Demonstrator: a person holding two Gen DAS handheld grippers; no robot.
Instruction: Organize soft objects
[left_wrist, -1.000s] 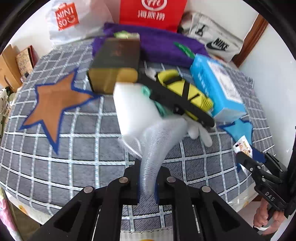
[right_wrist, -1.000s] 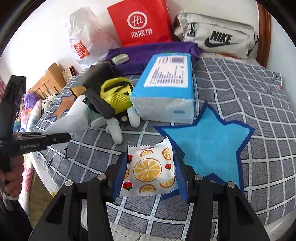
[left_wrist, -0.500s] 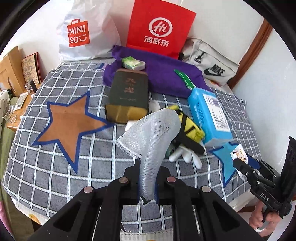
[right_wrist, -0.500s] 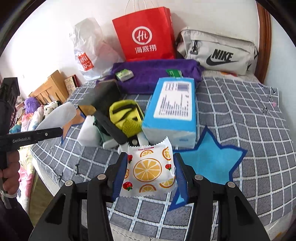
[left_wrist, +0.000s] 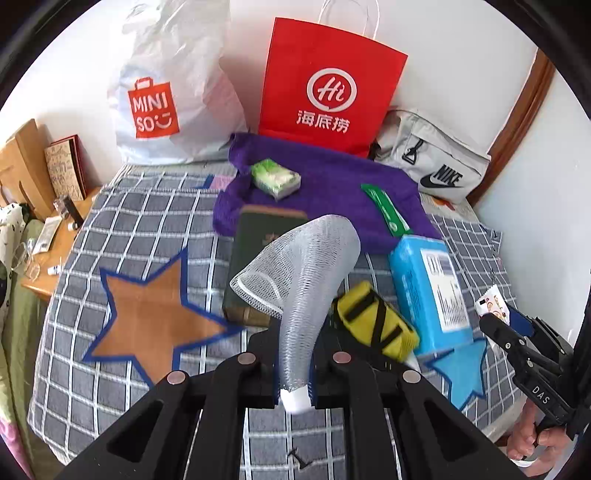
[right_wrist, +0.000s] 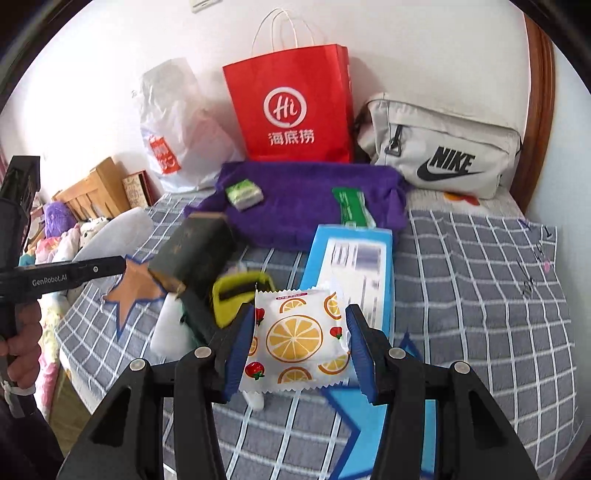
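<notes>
My left gripper (left_wrist: 294, 384) is shut on a white foam mesh sleeve (left_wrist: 306, 273) and holds it up above the checked bed cover (left_wrist: 147, 218). The sleeve also shows at the left of the right wrist view (right_wrist: 110, 232). My right gripper (right_wrist: 301, 354) is shut on a white snack packet with orange slices (right_wrist: 295, 339), held above the blue star mat (right_wrist: 354, 410). The packet also shows in the left wrist view (left_wrist: 493, 304). An orange star mat (left_wrist: 155, 325) lies at the left.
On the bed lie a dark green box (left_wrist: 258, 251), a yellow pouch (left_wrist: 373, 321), a blue tissue pack (left_wrist: 428, 288), a purple towel (left_wrist: 325, 184) with a green tissue pack (left_wrist: 275, 179). A red paper bag (left_wrist: 328, 88), Miniso bag (left_wrist: 166, 96) and Nike bag (left_wrist: 432, 162) stand at the back.
Both grippers have risen and pulled back from the pile. The mesh sleeve has lifted off the white foam piece. The snack packet stays in the right gripper.
</notes>
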